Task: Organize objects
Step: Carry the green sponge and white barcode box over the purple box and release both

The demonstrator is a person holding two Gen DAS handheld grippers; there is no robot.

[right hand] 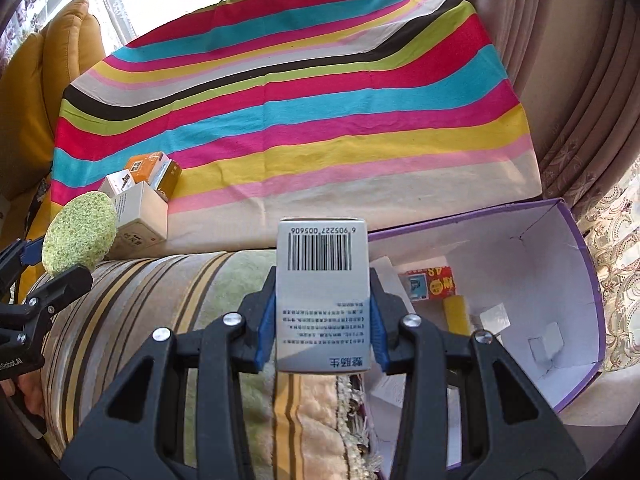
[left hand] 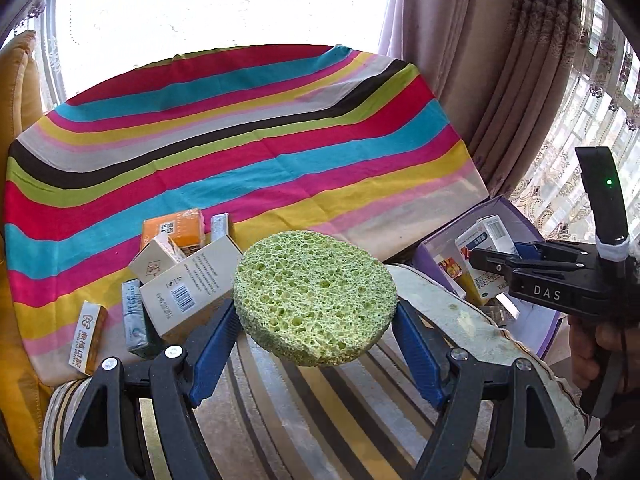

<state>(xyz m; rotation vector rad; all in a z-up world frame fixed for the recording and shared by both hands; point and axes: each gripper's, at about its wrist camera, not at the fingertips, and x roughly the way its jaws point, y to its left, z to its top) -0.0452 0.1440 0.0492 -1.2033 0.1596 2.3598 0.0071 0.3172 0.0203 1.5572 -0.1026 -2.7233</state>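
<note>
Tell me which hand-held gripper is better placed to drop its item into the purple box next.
Right. The right hand-held gripper holds the white carton beside the open purple box; the left hand-held gripper, holding the sponge, sits farther away near the box pile.

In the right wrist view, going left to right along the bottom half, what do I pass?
Green sponge → striped cushion → barcoded box held in the right gripper → purple box.
</note>
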